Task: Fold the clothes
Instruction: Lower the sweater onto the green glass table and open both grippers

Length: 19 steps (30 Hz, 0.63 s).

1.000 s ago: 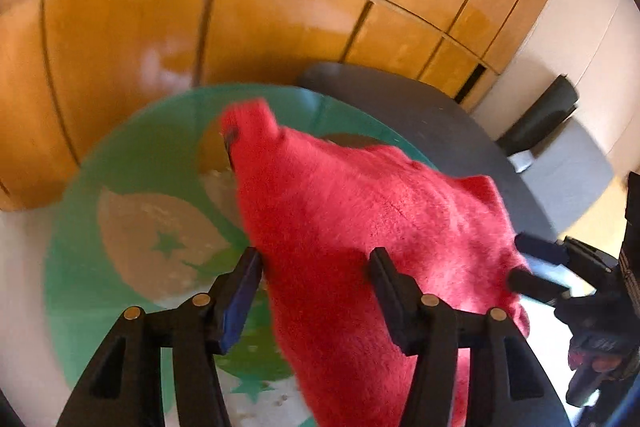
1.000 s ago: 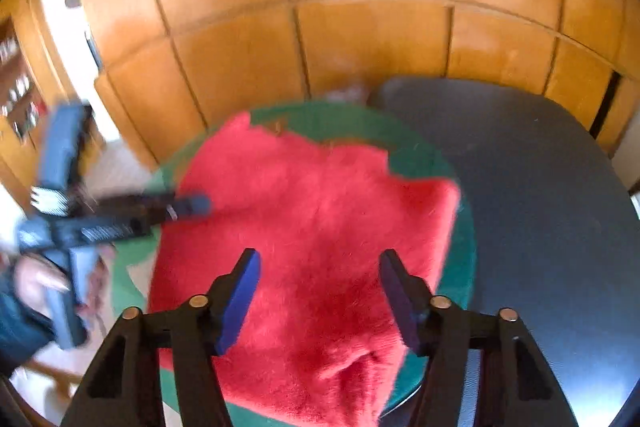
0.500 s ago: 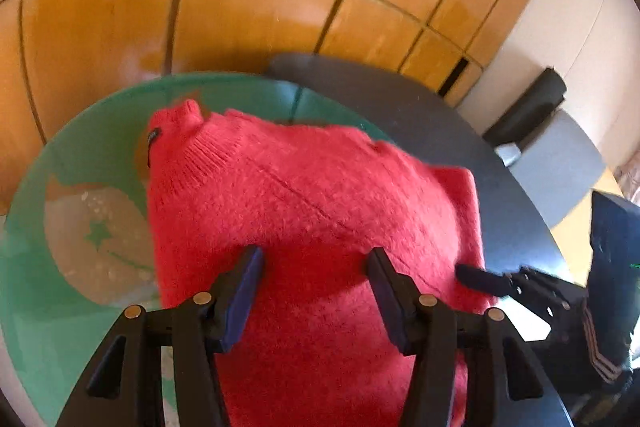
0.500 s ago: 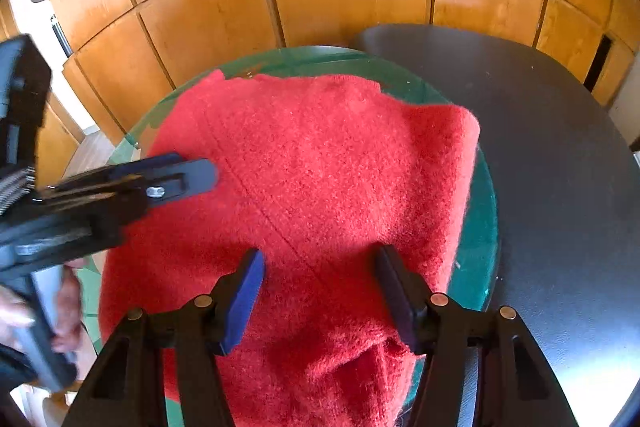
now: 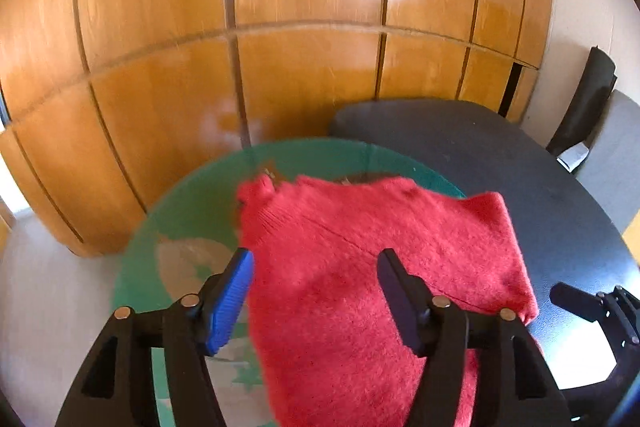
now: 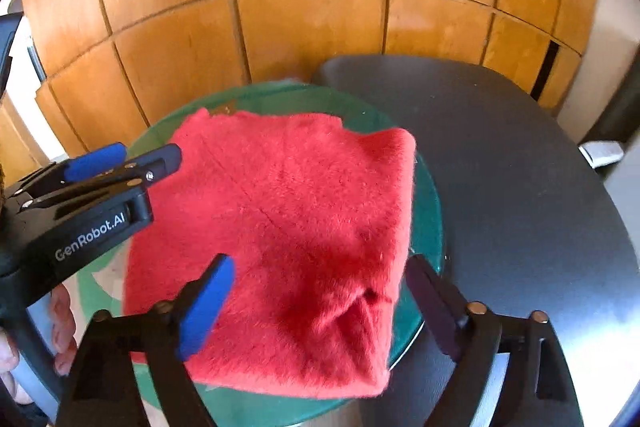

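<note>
A fuzzy red sweater (image 5: 360,267) (image 6: 288,195) lies folded in a thick square on a round green glass table (image 5: 192,211) (image 6: 424,195). My left gripper (image 5: 314,267) hovers over its near left part. Its jaws are opening and the pads touch nothing. In the right wrist view the left gripper (image 6: 120,163) shows side-on at the sweater's left edge. My right gripper (image 6: 320,273) hangs above the sweater's near edge. Its jaws are opening wide and stand clear of the cloth. Its fingertips (image 5: 568,297) appear at the right of the left wrist view.
A dark oval table (image 6: 520,187) (image 5: 560,187) adjoins the green one on the right. Wooden wall panels (image 5: 280,27) stand close behind both. A dark chair (image 5: 588,107) is at the far right. A person's hand (image 6: 60,327) holds the left gripper's handle.
Both grippers have drawn back and up from the sweater, and their jaws have spread wider. The sweater now lies settled in its folded square.
</note>
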{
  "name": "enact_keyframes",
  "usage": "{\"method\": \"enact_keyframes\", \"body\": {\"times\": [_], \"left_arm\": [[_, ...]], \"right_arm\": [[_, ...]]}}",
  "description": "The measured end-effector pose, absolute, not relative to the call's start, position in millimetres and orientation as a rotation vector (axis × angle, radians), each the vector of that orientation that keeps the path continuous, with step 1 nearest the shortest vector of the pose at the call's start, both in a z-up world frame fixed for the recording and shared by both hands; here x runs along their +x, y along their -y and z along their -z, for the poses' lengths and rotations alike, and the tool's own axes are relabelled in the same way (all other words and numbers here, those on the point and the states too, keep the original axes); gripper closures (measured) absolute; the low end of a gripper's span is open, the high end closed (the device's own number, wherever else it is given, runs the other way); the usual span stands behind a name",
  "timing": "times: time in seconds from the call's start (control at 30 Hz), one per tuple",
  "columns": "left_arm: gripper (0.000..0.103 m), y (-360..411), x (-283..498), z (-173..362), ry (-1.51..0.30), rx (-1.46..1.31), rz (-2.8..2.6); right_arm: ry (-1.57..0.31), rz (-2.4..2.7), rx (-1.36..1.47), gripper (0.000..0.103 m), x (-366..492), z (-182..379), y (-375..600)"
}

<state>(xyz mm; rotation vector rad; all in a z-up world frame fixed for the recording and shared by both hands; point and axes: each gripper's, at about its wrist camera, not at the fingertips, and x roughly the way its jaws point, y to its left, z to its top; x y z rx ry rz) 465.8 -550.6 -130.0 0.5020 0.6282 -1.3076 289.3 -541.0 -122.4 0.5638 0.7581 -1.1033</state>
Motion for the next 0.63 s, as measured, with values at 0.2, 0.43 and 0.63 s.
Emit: {"method": "enact_keyframes", "body": {"times": [0.2,0.43,0.63], "left_arm": [[0.034,532,449,100,-0.548,0.560,1.248],[0.044,512,437,85,-0.544,0.501,1.306],[0.046,496,433,79,-0.555,0.506,1.286]], "right_arm": [[-0.733,1.106,0.528,0.012,297,116,530],[-0.706,1.115,0.508,0.010,294,106,515],[-0.693,1.161,0.487,0.009,290,95,499]]}}
